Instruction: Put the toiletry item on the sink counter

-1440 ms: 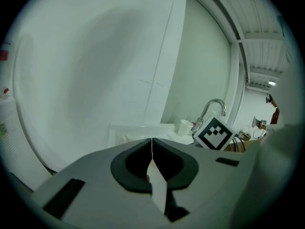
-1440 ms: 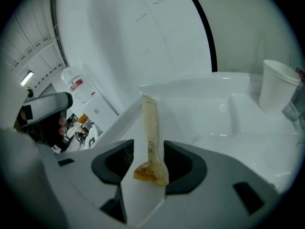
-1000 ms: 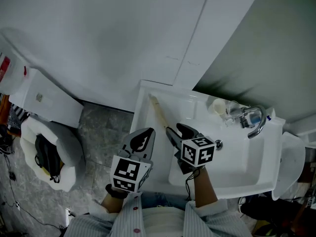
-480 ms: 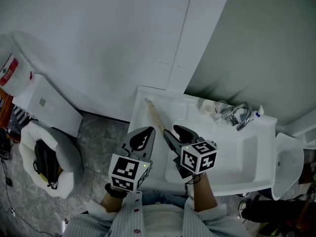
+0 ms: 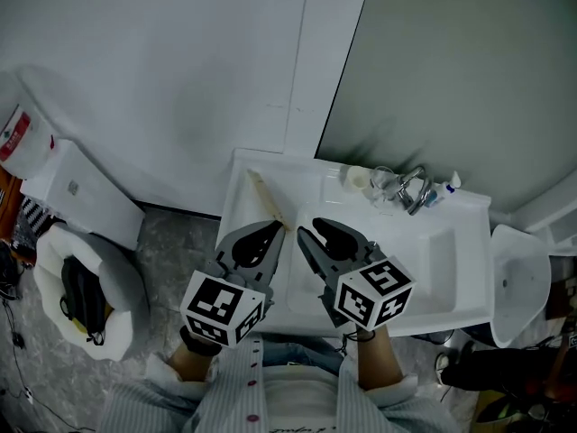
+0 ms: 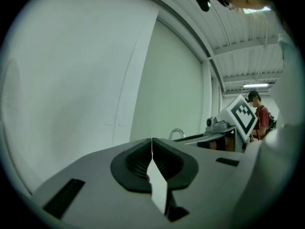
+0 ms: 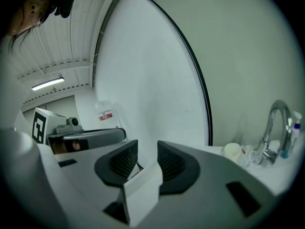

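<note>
Head view: the toiletry item (image 5: 264, 195), a pale slender stick, lies flat on the desk (image 5: 242, 216) by the basin. It is just ahead of the left tongs (image 5: 273, 231), beside the right tongs (image 5: 309, 229), and touches neither. We judge the placing done, with only the withdrawal left.

Left gripper view: the left tongs (image 6: 152, 140) are pressed together and empty.

Right gripper view: the right tongs (image 7: 147, 148) stand parted after just closing somewhat, with nothing between them. The faucet (image 7: 274, 128) is ahead to their right.
</note>
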A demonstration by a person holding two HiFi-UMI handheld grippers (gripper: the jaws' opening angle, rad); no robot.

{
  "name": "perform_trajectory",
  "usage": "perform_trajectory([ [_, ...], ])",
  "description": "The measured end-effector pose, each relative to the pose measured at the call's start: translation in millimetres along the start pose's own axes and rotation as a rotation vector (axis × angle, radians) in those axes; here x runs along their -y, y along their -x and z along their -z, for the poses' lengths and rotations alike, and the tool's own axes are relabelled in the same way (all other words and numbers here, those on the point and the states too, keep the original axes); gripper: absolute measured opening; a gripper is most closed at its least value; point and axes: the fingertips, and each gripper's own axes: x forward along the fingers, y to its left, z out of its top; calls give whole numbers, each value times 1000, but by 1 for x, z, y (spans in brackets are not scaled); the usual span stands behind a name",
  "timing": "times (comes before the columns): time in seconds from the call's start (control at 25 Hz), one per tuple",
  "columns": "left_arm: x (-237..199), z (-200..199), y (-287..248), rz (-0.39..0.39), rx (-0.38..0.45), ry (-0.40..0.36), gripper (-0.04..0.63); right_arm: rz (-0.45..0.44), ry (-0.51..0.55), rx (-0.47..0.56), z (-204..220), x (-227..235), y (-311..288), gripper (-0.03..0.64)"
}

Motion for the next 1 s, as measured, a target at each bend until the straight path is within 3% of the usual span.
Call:
perform_trajectory([
  [0.2,31,-15,-3,57,25,19,18,11,30,30,-14,-4,30,99],
  [0.44,47,-26,-2,67,44,-17,18,28,38,59,-22,4,56,38],
  [1.0,75,-18,-18,93,36,-68,18,51,60,101,-26,26,87,11],
])
